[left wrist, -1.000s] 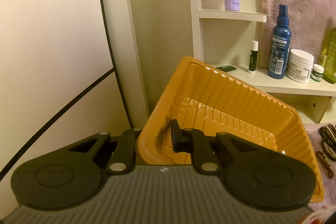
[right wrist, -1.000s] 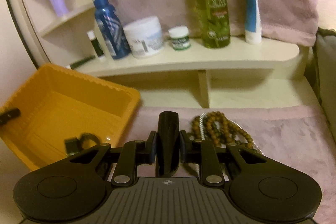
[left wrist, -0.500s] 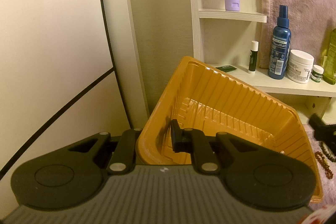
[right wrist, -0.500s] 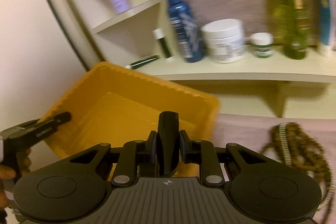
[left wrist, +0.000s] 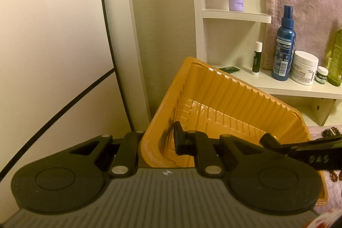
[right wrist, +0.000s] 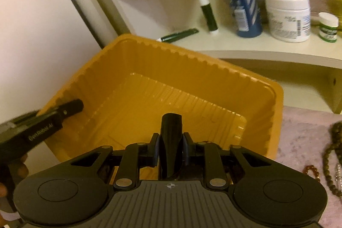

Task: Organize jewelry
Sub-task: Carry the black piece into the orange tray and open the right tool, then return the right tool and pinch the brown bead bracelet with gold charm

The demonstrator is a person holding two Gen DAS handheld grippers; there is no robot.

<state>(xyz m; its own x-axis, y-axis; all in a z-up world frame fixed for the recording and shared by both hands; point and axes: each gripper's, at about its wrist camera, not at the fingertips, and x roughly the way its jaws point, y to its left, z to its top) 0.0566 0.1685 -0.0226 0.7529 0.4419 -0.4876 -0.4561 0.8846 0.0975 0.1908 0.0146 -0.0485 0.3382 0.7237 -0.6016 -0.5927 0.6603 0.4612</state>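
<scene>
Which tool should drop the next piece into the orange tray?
Right. The right tool grips a black piece directly above the orange tray, while the left tool is clamped on the tray's rim, steadying it.

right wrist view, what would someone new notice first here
The big orange ribbed tray fills the middle of the view, empty inside. Over its near edge the right gripper is shut on a dark oval piece, and the left gripper is clamped on the tray's left wall. Bead strands lie on the pink cloth at the right edge.
</scene>
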